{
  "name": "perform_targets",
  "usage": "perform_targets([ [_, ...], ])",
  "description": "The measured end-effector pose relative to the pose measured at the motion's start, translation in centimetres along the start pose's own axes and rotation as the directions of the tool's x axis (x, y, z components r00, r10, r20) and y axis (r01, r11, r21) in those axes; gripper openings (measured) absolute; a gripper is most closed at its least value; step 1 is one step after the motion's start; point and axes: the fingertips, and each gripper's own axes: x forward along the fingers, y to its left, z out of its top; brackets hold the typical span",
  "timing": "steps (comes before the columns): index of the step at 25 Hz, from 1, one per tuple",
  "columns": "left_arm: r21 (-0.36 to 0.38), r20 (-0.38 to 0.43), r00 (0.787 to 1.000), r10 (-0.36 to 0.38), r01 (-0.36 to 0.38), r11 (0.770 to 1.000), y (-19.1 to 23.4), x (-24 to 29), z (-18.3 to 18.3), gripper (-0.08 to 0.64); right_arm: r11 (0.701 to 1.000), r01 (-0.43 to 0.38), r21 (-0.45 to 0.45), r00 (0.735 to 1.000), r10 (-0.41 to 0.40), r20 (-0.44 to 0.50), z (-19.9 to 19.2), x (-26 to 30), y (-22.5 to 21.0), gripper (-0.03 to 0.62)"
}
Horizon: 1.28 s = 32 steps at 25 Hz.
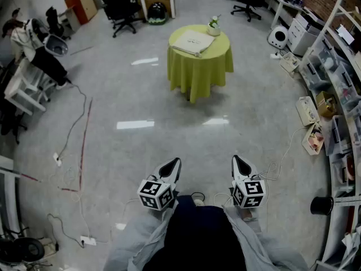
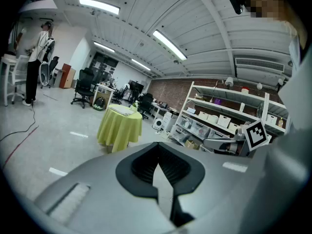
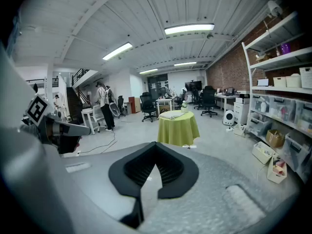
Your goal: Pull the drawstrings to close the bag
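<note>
A flat white bag (image 1: 193, 41) lies on a round table with a yellow-green cloth (image 1: 200, 69), far ahead across the floor. The same bag (image 3: 171, 114) and table (image 3: 178, 130) show in the right gripper view, and the table (image 2: 119, 126) in the left gripper view. My left gripper (image 1: 174, 163) and right gripper (image 1: 237, 160) are held low, close to the person's body, side by side, both pointing toward the table. Each is shut with nothing between its jaws, as the left gripper (image 2: 157, 154) and right gripper (image 3: 155, 154) show in their own views.
A small potted plant (image 1: 213, 26) stands on the table beside the bag. Cables (image 1: 76, 151) trail over the grey floor at left. Shelves with bins (image 1: 338, 95) line the right wall, with a black bin (image 1: 321, 206) near them. Office chairs (image 1: 121, 4) stand at the back. A person (image 2: 34, 62) stands at left.
</note>
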Motion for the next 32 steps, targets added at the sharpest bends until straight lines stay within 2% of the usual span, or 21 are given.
perform_targets([
  [5, 0.01, 0.006, 1.0, 0.012, -0.012, 1.0, -1.9, -0.3, -0.6, 0.017, 0.999, -0.017, 0.042, 1.0, 0.016, 0.02, -0.3, -2.4, -1.3, 0.002],
  [10, 0.04, -0.005, 0.999, 0.031, -0.031, 0.999, -3.5, 0.0, -1.5, 0.017, 0.99, -0.022, 0.137, 0.999, 0.015, 0.05, -0.7, -3.4, -2.6, 0.003],
  [13, 0.033, -0.008, 0.999, 0.05, -0.05, 0.998, -3.3, -0.8, -2.0, 0.017, 0.984, -0.089, 0.154, 0.995, 0.083, 0.047, -1.2, -3.5, -1.3, 0.012],
  [15, 0.003, 0.003, 0.998, 0.063, -0.063, 0.998, -3.0, -1.3, -2.3, 0.015, 0.981, -0.122, 0.152, 0.992, 0.119, 0.031, -1.9, -3.6, -0.4, 0.065],
  [18, -0.02, 0.013, 0.998, 0.067, -0.067, 0.998, -3.4, -1.8, -2.8, 0.096, 0.977, -0.136, 0.162, 0.991, 0.137, 0.007, -3.0, -3.8, 0.1, 0.157],
  [20, -0.027, 0.008, 0.998, 0.065, -0.065, 0.998, -3.4, -2.1, -3.3, 0.13, 0.976, -0.138, 0.17, 0.99, 0.139, 0.008, -3.4, -3.8, 0.3, 0.189],
  [25, -0.047, 0.01, 0.996, 0.085, -0.084, 0.995, -1.8, -2.0, -3.3, 0.161, 0.975, -0.138, 0.172, 0.99, 0.136, 0.024, -3.2, -3.0, 0.5, 0.198],
  [32, -0.046, 0.023, 0.997, 0.078, -0.077, 0.996, 0.6, 1.8, -1.1, 0.196, 0.98, -0.128, 0.15, 0.992, 0.126, 0.028, -1.5, 0.4, -0.9, 0.207],
])
